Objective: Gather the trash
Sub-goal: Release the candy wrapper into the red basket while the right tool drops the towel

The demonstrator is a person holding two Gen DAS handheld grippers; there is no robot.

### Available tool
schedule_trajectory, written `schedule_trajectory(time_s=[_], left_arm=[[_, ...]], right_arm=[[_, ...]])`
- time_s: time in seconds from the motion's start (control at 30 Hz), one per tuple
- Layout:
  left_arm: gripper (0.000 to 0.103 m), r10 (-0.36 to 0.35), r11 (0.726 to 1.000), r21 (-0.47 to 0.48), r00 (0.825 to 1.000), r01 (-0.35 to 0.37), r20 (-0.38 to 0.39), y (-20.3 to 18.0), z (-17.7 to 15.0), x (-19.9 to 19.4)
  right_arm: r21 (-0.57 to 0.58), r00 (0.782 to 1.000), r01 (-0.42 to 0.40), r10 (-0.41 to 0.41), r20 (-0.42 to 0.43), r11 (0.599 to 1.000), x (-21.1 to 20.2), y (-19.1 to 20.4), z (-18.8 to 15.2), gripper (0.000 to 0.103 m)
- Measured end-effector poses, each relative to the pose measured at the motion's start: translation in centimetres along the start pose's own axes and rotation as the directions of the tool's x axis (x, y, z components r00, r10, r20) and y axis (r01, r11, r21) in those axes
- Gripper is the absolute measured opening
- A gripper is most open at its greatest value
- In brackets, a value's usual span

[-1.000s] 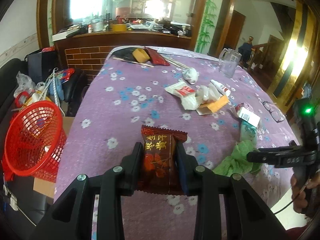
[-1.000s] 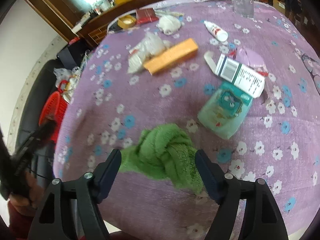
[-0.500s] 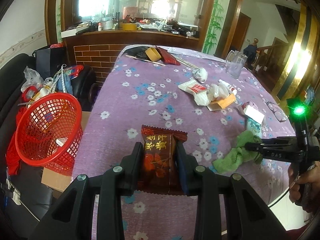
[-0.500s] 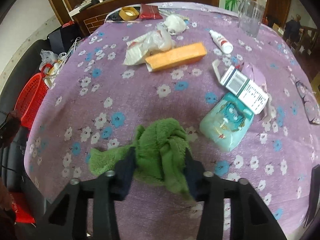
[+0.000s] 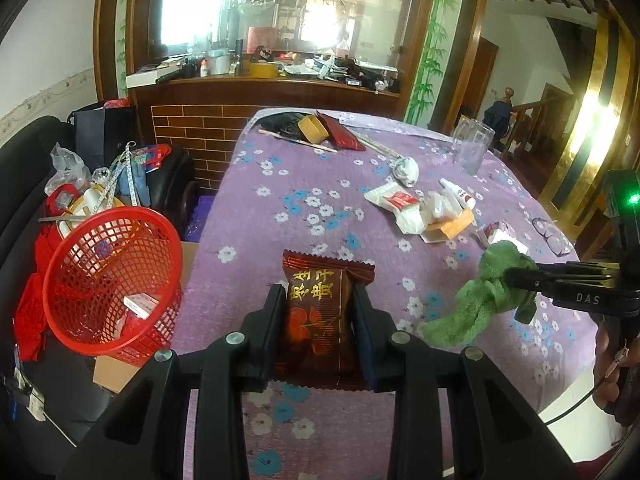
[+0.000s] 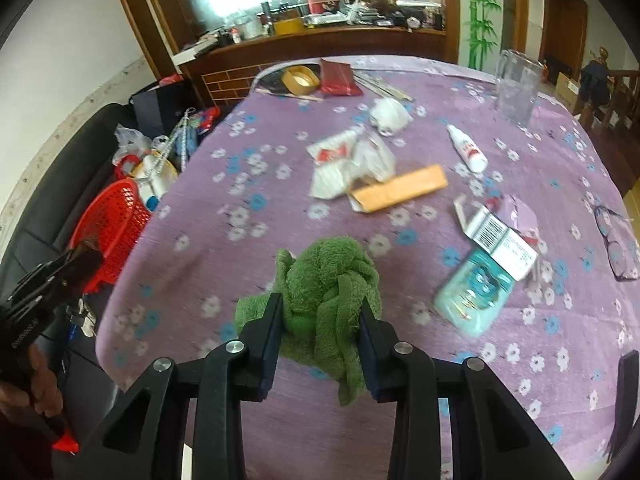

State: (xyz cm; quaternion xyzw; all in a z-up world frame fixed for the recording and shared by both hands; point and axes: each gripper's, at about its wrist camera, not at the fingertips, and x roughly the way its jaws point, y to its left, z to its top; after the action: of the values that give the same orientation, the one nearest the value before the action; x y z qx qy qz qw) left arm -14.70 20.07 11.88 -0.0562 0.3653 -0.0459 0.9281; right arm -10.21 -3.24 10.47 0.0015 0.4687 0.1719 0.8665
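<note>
- The left gripper pinches a dark red snack packet upright between its pads, above the near edge of the bench; gold Chinese characters run across the packet's upper half.
- The right gripper has just been closing, and its pads now squeeze a bunched green cloth; "DAS" is printed on its side in the left wrist view.
- A second ago the cloth lay on the bench; it now hangs clear of it, right of the packet.
- The red basket stands off the bench's left edge, left of the packet, a small box inside.
- Beyond the packet lie white wrappers and an orange box, with bare flowered cover between.
</note>
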Motion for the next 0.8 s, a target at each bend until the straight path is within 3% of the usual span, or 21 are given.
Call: schedule_trajectory(time_s=[0.8], left_arm=[[0.032, 0.123, 0.985, -0.128, 0.99, -0.114, 0.063, 10.4, 1.6, -3.1]], right_arm=[[-0.213, 0.986, -0.157, 0.166, 0.025, 0.964, 2.1, 13.8, 6.6, 0.038]])
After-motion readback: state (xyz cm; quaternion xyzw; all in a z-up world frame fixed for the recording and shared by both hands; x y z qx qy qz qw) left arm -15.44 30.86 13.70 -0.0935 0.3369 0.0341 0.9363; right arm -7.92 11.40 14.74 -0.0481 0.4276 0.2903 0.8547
